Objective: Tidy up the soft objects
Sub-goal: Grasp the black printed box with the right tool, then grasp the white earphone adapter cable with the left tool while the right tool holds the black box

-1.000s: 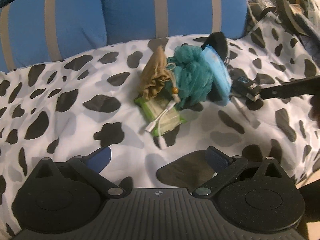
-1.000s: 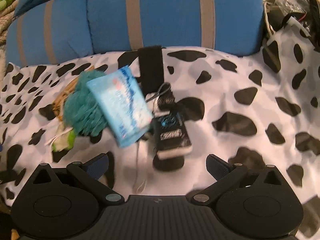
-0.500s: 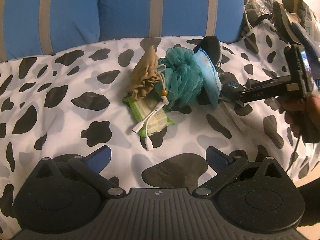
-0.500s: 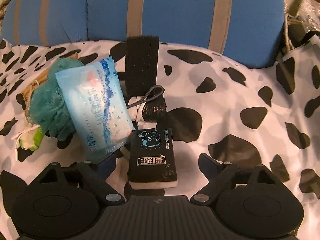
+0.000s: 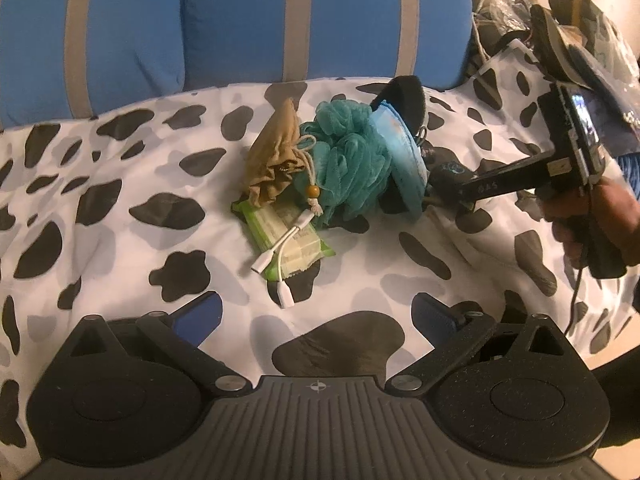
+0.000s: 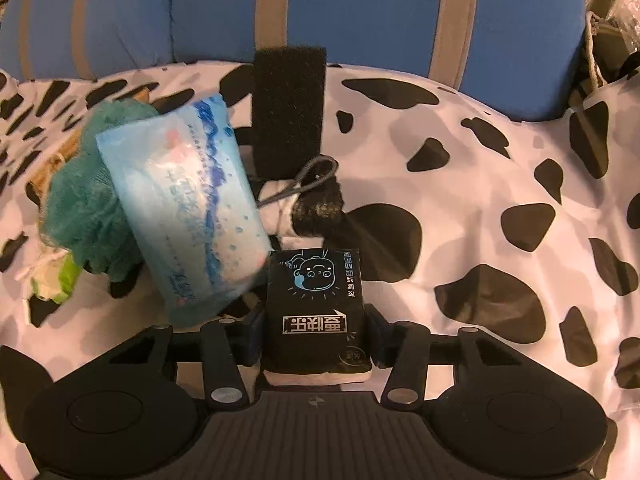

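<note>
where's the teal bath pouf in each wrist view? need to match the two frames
Left wrist: the teal bath pouf sits upper centre, between the tan drawstring pouch on its left and the light blue wipes pack on its right.
Right wrist: the pouf is at the left edge, mid height, partly hidden behind the wipes pack.
Shared landmark: the wipes pack, leaning against the pouf in both views.
</note>
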`<state>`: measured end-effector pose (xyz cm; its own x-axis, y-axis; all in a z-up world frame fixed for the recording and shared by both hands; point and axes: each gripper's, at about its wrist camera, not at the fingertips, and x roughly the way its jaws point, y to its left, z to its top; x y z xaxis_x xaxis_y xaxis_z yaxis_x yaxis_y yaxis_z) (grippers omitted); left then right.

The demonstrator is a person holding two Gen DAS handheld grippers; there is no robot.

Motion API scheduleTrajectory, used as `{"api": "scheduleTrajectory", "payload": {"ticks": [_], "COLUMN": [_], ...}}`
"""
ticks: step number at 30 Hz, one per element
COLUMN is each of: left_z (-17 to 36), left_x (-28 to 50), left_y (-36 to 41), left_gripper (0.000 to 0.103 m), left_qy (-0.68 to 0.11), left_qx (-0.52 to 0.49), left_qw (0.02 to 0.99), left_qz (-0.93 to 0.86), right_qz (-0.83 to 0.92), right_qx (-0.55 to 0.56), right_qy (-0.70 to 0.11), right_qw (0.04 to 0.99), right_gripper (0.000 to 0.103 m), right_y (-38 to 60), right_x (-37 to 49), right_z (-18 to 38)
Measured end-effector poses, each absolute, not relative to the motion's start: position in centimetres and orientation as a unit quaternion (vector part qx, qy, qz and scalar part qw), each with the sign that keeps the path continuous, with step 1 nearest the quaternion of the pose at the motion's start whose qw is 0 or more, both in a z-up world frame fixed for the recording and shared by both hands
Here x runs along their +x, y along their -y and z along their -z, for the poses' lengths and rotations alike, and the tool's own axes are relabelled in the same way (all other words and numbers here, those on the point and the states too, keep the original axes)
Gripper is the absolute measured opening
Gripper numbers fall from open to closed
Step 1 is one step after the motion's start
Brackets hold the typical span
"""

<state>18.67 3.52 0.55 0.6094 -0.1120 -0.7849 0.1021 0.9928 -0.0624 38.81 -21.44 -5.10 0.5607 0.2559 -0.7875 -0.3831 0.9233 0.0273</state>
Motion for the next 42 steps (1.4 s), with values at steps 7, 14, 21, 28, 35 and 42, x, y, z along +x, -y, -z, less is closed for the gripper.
{"api": "scheduleTrajectory", "payload": {"ticks": [7, 14, 21, 28, 35, 42], "left_z": [-0.4, -0.3, 0.7, 2.2, 4.1, 5.9], "left_x": [18.8, 19.0, 20.7, 22.8, 24.8, 26.4], "left_y": [-2.9, -2.3, -3.7, -4.9, -5.0, -5.5], "left_gripper": [0.103, 0.103, 0.101, 0.091, 0.077, 0.035], "left_qy": [-0.419, -0.393, -0.403, -0.421, -0.432, -0.466], "left_qx": [0.022, 0.081, 0.079, 0.087, 0.101, 0.085], "left_qw": [0.906, 0.912, 0.909, 0.900, 0.892, 0.875], "left_qz": [0.054, 0.084, 0.075, 0.077, 0.087, 0.103], "right_qz": [-0.188, -0.205, -0.218, -0.227, -0.246, -0.250], "right_qx": [-0.074, -0.078, -0.063, -0.035, -0.032, -0.030], "right_qy": [-0.412, -0.390, -0.371, -0.370, -0.365, -0.368], "right_qw": [0.889, 0.894, 0.901, 0.900, 0.897, 0.895], "right_gripper": [0.052, 0.052, 0.052, 0.052, 0.052, 0.052], "right_y": [21.9, 22.4, 23.4, 24.8, 24.7, 24.6], "right_x": [37.5, 35.0, 32.2, 29.9, 28.6, 28.7], "right_z": [3.0, 0.6, -1.6, -2.7, -3.3, -3.2]}}
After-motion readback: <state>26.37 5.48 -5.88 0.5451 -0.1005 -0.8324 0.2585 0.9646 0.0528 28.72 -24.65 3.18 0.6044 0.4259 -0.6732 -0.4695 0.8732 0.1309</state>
